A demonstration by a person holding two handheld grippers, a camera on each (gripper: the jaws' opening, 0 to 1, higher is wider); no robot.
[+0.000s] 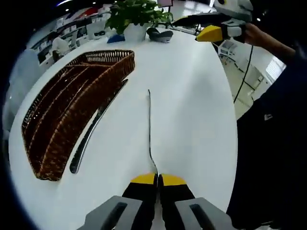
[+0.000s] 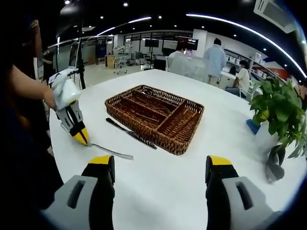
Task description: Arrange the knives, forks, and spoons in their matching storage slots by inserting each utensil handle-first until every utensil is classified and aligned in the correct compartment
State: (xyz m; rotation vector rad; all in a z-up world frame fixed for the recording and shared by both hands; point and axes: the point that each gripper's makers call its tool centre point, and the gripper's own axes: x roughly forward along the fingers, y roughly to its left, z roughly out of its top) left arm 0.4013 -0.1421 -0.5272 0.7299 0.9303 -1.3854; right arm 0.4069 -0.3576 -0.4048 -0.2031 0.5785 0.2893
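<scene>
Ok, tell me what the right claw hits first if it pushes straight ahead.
Probably the wicker tray: beyond the open right claw lies bare white table, then the tray's near corner. The knife lies slightly left; depth is uncertain.

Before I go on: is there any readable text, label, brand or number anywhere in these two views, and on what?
None can be read.
Dark wall screens at the back of the room: too small and blurred.
Brown wicker cutlery tray, black-handled knife, thin metal utensil: no markings visible.
</scene>
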